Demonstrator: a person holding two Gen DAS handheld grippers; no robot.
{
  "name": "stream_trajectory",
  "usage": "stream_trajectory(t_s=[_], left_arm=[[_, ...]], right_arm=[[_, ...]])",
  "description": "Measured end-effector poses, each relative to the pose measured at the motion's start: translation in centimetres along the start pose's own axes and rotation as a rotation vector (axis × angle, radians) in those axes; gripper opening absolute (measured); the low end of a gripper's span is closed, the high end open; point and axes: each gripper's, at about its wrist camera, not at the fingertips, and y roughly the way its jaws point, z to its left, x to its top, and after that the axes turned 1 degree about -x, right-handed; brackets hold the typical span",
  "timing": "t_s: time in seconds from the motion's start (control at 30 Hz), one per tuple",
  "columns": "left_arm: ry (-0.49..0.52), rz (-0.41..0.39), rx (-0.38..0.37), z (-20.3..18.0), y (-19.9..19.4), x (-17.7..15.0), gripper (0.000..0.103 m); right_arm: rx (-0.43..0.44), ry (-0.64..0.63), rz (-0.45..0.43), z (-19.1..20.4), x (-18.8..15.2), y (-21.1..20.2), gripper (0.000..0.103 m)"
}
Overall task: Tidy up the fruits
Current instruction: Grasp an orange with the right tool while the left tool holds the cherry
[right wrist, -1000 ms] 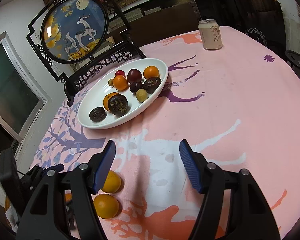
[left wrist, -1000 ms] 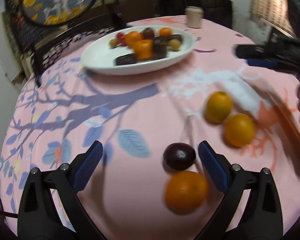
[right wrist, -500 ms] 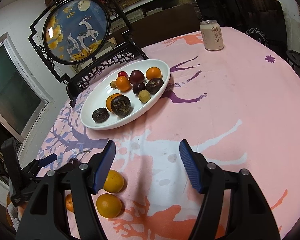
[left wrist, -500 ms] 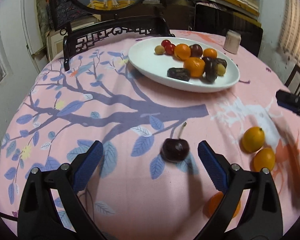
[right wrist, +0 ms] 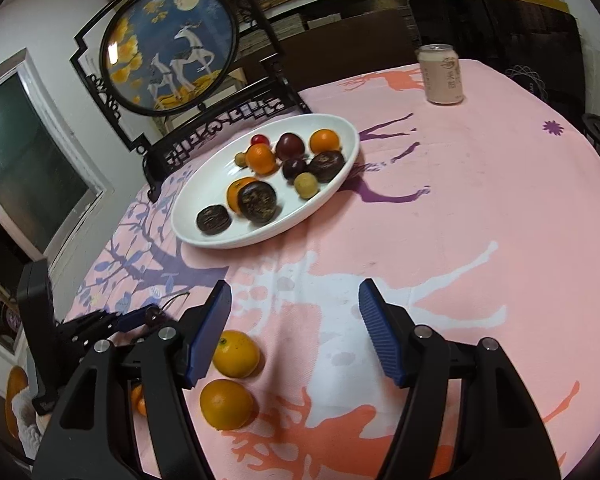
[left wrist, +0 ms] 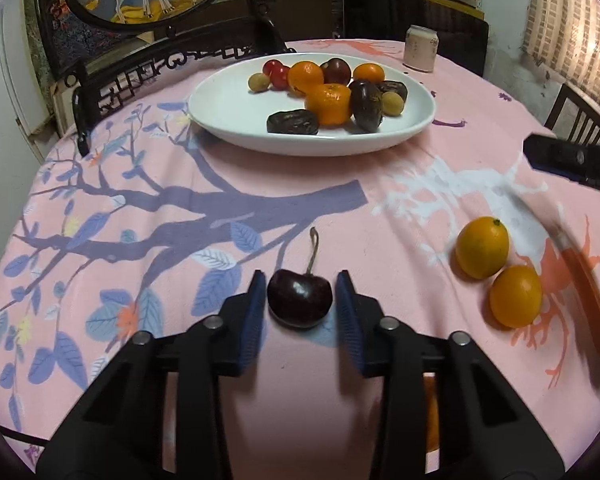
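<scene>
I am holding the left gripper (left wrist: pixel 300 296) low over the pink table (left wrist: pixel 340 208), near its edge closest to me, and its blue pads (left wrist: pixel 256 312) are sitting on either side of a dark cherry (left wrist: pixel 300 298); the pads are looking just at the fruit's flanks, but I cannot tell whether they are actually pressing it. The cherry's stem is pointing away from me toward the white plate (left wrist: pixel 228 112), which is sitting farther in toward the table's far side and carrying oranges, dark fruits, small red ones and pale round ones. Two loose oranges (left wrist: pixel 482 246) are lying touching each other toward the right side of the table, well apart from the plate. I am keeping the right gripper (right wrist: pixel 294 334) open above the cloth with nothing between its fingers; in its view the same two oranges (right wrist: pixel 236 354) are lying just beside its left finger. A drink can (right wrist: pixel 440 74) is standing upright near the far edge, and a round deer screen (right wrist: pixel 172 44) is standing behind the plate.
</scene>
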Motion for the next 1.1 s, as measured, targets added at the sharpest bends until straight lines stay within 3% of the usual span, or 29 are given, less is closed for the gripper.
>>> stream_trajectory(t_s=[0.2,0.57,0.73,1.0,1.1], left_arm=[[-0.017,-0.01,0.004,0.3,-0.1,0.1,0.031],[-0.031,-0.008,0.022,0.6,-0.2,0.1,0.031],[-0.027,-0.007,0.025,0.5,-0.1,0.1,0.031],[-0.024,-0.004,0.028,0.4,0.0,0.1,0.031],[-0.027,-0.003,0.027,0.4,0.0,0.1,0.031]], right_arm=[[0.055,-0.047,0.056,1.4,-0.7,0.8,0.067],[0.057,-0.113,0.126,3.2,-2.2,2.6,0.066],[0.018,-0.187,0.138,4.4,-3.0,3.5,0.053],[0.014,-0.204,0.151,5.0,-3.2,4.5,0.037],[0.0,-0.239,0.142,5.7,-3.5,4.6,0.036]])
